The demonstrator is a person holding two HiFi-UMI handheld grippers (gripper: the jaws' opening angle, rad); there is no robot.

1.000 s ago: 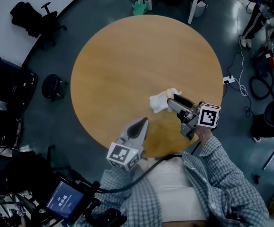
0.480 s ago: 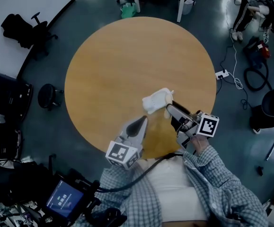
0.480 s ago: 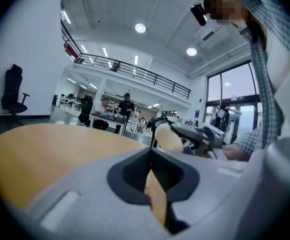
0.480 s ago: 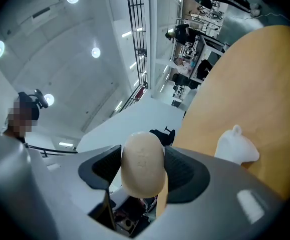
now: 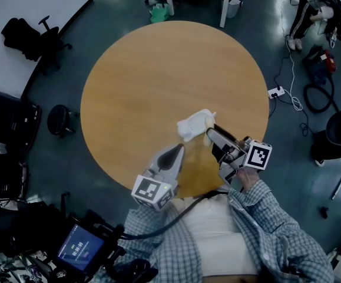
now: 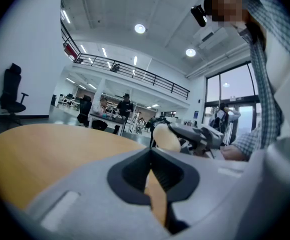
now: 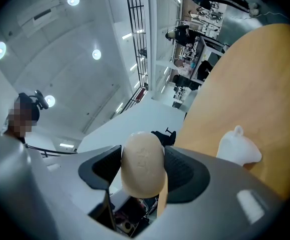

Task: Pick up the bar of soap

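Little has shifted in the last half second; against a second ago, the right gripper point(image 5: 210, 135) has eased back a touch from the white moulded piece point(image 5: 195, 124) that it was close against.

From the head view, that piece lies on the round tabletop point(image 5: 158, 69), toward the person's side. The right gripper's tip sits just beside it with something pale at the tip. The left gripper point(image 5: 178, 150) hovers over the near edge of the tabletop, apart from both.

In the left gripper view its jaws are pressed together with nothing between them. Beyond them the bar of soap point(image 6: 166, 137) shows at the end of the right gripper, raised above the wood.

The right gripper view settles it: the jaws are clenched on the bar of soap point(image 7: 142, 161), which stands up between the pads, clear of the tabletop. The white piece point(image 7: 237, 146) rests on the wood off to the side.

By my reading the pick-up is essentially done: grasp made, soap lifted. At most, carrying it higher is left.

As for containers, the white piece may be a soap dish, but I cannot tell; nothing is seen in it.
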